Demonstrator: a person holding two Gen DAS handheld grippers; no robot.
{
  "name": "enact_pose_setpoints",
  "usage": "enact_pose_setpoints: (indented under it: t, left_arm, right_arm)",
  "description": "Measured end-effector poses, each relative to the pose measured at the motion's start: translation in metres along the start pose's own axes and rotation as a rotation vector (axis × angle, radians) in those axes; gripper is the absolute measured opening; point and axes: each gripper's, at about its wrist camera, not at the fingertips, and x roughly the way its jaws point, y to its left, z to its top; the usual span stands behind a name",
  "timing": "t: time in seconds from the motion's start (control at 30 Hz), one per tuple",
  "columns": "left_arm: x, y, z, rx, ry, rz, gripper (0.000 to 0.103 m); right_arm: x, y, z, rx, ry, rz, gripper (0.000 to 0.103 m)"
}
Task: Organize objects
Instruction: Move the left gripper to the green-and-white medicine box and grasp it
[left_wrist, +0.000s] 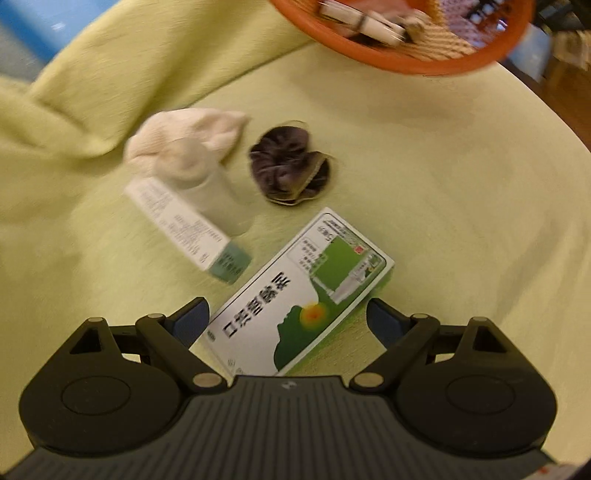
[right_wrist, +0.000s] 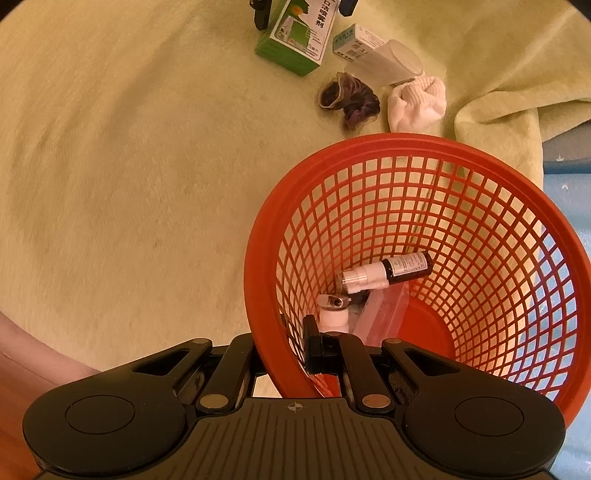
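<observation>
one light, stiff green-and-white cardboard box (left_wrist: 299, 295) lay between the left tool's (left_wrist: 288, 317) spread jaws, best pinched across its narrow sides; the right tool (right_wrist: 291, 350) clamped the red mesh plastic basket's (right_wrist: 369, 146) rim.

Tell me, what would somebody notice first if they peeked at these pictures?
Probably the big orange basket, tipped on the yellow-green cloth, with the right gripper pinching its rim and a little dark spray bottle lying inside. Next, the green and white box lying between the wide-open fingers of the left gripper. Just past it sit a white sock and a dark purple scrunchie.
</observation>
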Motion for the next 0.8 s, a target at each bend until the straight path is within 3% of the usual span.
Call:
enact_pose_setpoints:
  t: [0.17,0.3,0.37,0.63,0.8]
  left_arm:
    - [0.011,0.009,0.0,0.019,0.068,-0.063,0.088]
    - [0.005,0.013,-0.004,-0.08,0.121,-0.127,0.066]
    - [-0.001,0.009,-0.007,-0.122,0.128,-0.146,0.061]
    - [-0.013,-0.014,-0.012,-0.195,0.065,-0.116,0.058]
    - [-0.008,-0.013,-0.005,-0.201,0.072,-0.106,0.054]
  right_arm:
    - [0.001,0.0,-0.001,0.005,0.0,0.005,0.004]
    - [0.001,-0.001,-0.001,0.005,-0.001,0.008,0.004]
    - [0.001,-0.002,0.0,0.005,-0.002,0.009,0.004]
    - [0.001,-0.002,0.002,0.002,-0.001,0.011,0.004]
    - [0.001,0.0,0.002,0.005,0.004,0.004,0.004]
